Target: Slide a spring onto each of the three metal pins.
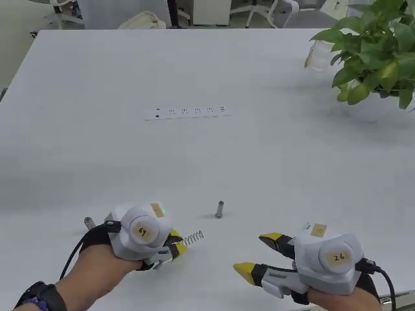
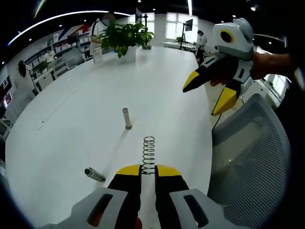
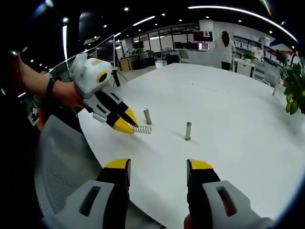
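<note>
Near the front edge of the white counter [image 1: 194, 149], the left hand-held gripper [image 1: 176, 245] pinches one end of a spring [image 1: 193, 238]. The spring's free end points toward a bare metal pin [image 1: 220, 209] standing upright close by. A second pin [image 1: 89, 223], wearing a coil, stands left of that gripper. The right hand-held gripper [image 1: 249, 253] is spread, apart from both pins.

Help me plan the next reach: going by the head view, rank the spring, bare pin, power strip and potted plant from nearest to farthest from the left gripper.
1. spring: gripped in the left gripper.
2. bare metal pin: upright, just ahead and to the right.
3. power strip: mid-table.
4. potted plant: far right corner.
</note>
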The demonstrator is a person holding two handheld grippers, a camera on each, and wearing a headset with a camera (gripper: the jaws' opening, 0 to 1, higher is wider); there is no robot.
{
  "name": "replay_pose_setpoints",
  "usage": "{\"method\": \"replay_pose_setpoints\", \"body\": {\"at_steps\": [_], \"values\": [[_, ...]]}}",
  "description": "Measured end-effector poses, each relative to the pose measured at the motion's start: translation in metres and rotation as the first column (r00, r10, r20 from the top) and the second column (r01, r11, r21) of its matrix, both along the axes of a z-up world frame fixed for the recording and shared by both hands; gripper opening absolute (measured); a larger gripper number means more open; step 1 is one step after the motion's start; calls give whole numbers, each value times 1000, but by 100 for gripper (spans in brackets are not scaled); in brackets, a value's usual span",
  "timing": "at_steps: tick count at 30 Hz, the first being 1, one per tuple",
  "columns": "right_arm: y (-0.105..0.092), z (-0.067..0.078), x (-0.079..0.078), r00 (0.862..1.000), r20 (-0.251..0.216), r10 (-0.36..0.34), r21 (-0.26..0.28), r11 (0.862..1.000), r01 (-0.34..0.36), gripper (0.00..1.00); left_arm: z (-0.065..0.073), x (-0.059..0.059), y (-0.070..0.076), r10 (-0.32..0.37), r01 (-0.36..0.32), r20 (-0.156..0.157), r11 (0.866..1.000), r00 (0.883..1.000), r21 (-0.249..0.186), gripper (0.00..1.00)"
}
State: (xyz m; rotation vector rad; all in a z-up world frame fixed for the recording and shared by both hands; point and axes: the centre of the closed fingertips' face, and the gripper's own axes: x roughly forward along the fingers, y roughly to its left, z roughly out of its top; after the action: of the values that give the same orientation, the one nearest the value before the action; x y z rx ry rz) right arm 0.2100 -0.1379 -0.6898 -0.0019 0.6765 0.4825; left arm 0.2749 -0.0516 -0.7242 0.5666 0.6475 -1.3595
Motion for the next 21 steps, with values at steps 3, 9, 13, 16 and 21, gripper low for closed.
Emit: {"method": "replay_pose_setpoints", "body": {"at_steps": [3, 9, 13, 16, 21], "values": [[3, 0, 0, 1000, -1, 11, 2, 1000, -11, 45, 6, -3, 2, -4, 4, 7, 1000, 1000, -10, 3], [9, 3, 1, 1000, 3, 26, 15, 1000, -26, 44, 12, -11, 7, -18, 19, 11, 1000, 1000, -20, 3], [13, 5, 3, 1000, 7, 30, 35, 999, -30, 43, 18, -18, 11, -37, 37, 21, 999, 999, -25, 3], [15, 6, 4, 999, 10, 31, 46, 998, -31, 43, 22, -22, 13, -41, 42, 24, 999, 999, -32, 3], [21, 10, 5, 999, 13, 45, 61, 997, -46, 43, 28, -29, 15, -55, 56, 35, 998, 998, -41, 3]]}}
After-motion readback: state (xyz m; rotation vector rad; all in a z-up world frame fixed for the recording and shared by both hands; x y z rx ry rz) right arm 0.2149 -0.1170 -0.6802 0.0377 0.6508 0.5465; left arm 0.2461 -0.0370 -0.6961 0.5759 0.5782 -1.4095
